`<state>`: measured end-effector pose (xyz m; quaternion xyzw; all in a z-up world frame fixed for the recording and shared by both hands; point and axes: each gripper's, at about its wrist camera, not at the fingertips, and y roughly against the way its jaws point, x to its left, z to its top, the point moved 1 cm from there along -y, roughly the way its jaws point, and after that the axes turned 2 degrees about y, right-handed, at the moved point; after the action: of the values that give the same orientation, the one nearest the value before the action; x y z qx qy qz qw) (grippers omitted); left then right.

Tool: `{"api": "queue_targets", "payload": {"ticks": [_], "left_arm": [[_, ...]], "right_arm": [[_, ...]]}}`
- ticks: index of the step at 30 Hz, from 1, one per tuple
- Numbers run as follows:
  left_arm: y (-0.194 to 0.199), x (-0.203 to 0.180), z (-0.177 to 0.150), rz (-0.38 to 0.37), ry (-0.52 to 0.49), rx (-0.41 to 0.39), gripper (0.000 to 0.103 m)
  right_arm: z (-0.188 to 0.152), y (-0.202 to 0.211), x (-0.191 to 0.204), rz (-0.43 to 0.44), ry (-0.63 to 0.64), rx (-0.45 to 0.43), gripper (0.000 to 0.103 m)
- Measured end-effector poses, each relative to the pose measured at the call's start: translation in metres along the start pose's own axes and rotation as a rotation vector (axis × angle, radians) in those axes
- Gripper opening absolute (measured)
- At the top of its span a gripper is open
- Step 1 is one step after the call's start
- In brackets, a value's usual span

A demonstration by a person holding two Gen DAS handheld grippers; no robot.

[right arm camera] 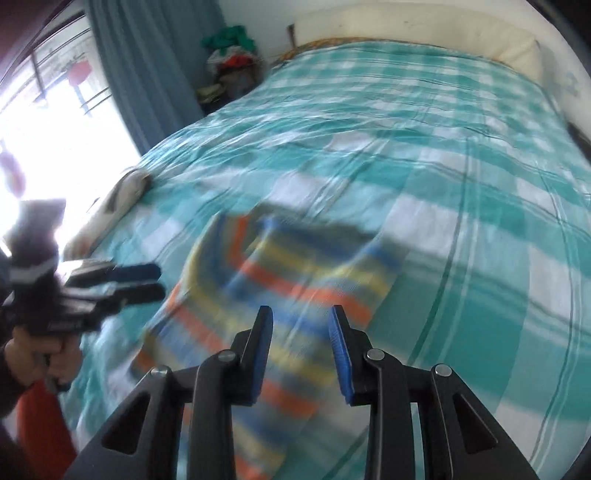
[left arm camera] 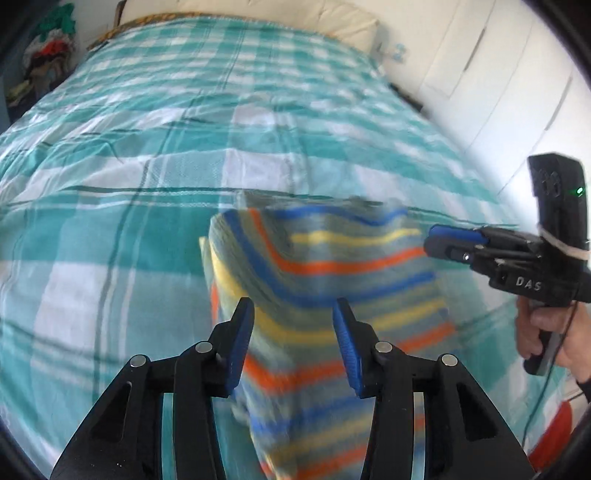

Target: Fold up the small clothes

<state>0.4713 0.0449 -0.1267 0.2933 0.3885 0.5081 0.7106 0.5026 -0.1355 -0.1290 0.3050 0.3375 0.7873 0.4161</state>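
A small striped garment (left arm camera: pixel 332 266) in blue, yellow, orange and grey-green lies on the checked teal bedspread (left arm camera: pixel 110 166), its far part doubled over. My left gripper (left arm camera: pixel 293 314) hovers over the garment's near half, open, with the cloth showing below the gap and clear of the pads. In the right wrist view the same garment (right arm camera: pixel 280 280) lies under my right gripper (right arm camera: pixel 301 317), which is open with nothing pressed between its fingers. From the left wrist view the right gripper (left arm camera: pixel 428 240) sits at the garment's right edge. The left gripper (right arm camera: pixel 159 282) is beside its left edge.
A pile of clothes (right arm camera: pixel 232 55) stands at the bed's far left corner, beside a blue curtain (right arm camera: pixel 122 74) and a bright window. A pale folded item (right arm camera: pixel 125 188) lies on the bed's left edge. White cupboard doors (left arm camera: pixel 498 74) run along the right. A cream pillow (left arm camera: pixel 258 11) lies at the head.
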Motion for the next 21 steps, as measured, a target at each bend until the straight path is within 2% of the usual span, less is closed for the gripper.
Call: {"api": "queue_targets", "payload": {"ticks": [2, 3, 4, 6, 8, 10, 11, 12, 14, 15, 16, 17, 18, 20, 21], "left_arm": [[-0.033, 0.012, 0.008, 0.07, 0.033, 0.073, 0.048], [-0.04, 0.017, 0.01, 0.055, 0.048, 0.082, 0.049], [-0.037, 0.02, 0.009, 0.042, 0.058, 0.067, 0.049], [-0.017, 0.021, 0.006, 0.04, 0.066, 0.038, 0.048], [0.008, 0.016, -0.006, 0.02, 0.036, -0.001, 0.05], [0.036, 0.01, -0.029, -0.003, 0.012, -0.03, 0.058], [0.046, 0.007, -0.042, -0.008, 0.008, -0.037, 0.065], [0.051, 0.006, -0.058, -0.01, 0.005, -0.038, 0.069], [0.044, 0.004, -0.086, 0.042, -0.004, 0.021, 0.07], [0.035, 0.007, -0.104, 0.093, -0.005, 0.08, 0.07], [0.034, 0.006, -0.112, 0.106, 0.003, 0.098, 0.07], [0.042, 0.007, -0.121, 0.11, 0.02, 0.084, 0.07], [0.053, 0.005, -0.125, 0.119, 0.037, 0.078, 0.071], [0.078, -0.001, -0.131, 0.15, 0.043, 0.062, 0.075], [0.09, -0.006, -0.133, 0.171, 0.031, 0.036, 0.082]], "right_arm": [[0.005, -0.046, -0.022, -0.024, -0.077, 0.094, 0.032], [0.004, -0.06, -0.031, -0.036, -0.11, 0.138, 0.03], [0.002, -0.066, -0.035, -0.042, -0.132, 0.134, 0.029], [0.002, -0.053, -0.031, -0.065, -0.121, 0.087, 0.028], [-0.006, -0.022, -0.017, -0.065, -0.095, 0.021, 0.028], [-0.018, 0.006, -0.001, -0.063, -0.055, -0.017, 0.028], [-0.03, 0.021, 0.011, -0.045, -0.036, -0.028, 0.028], [-0.037, 0.028, 0.022, -0.02, -0.026, -0.03, 0.028], [-0.067, 0.035, 0.041, 0.013, -0.017, -0.012, 0.03], [-0.085, 0.029, 0.048, 0.004, -0.014, 0.03, 0.033], [-0.099, 0.023, 0.052, -0.025, -0.013, 0.07, 0.035], [-0.117, 0.017, 0.055, -0.044, -0.035, 0.132, 0.035], [-0.129, 0.022, 0.055, -0.03, -0.076, 0.137, 0.035], [-0.147, 0.051, 0.058, -0.036, -0.159, 0.092, 0.038], [-0.152, 0.067, 0.063, -0.056, -0.17, 0.073, 0.049]]}}
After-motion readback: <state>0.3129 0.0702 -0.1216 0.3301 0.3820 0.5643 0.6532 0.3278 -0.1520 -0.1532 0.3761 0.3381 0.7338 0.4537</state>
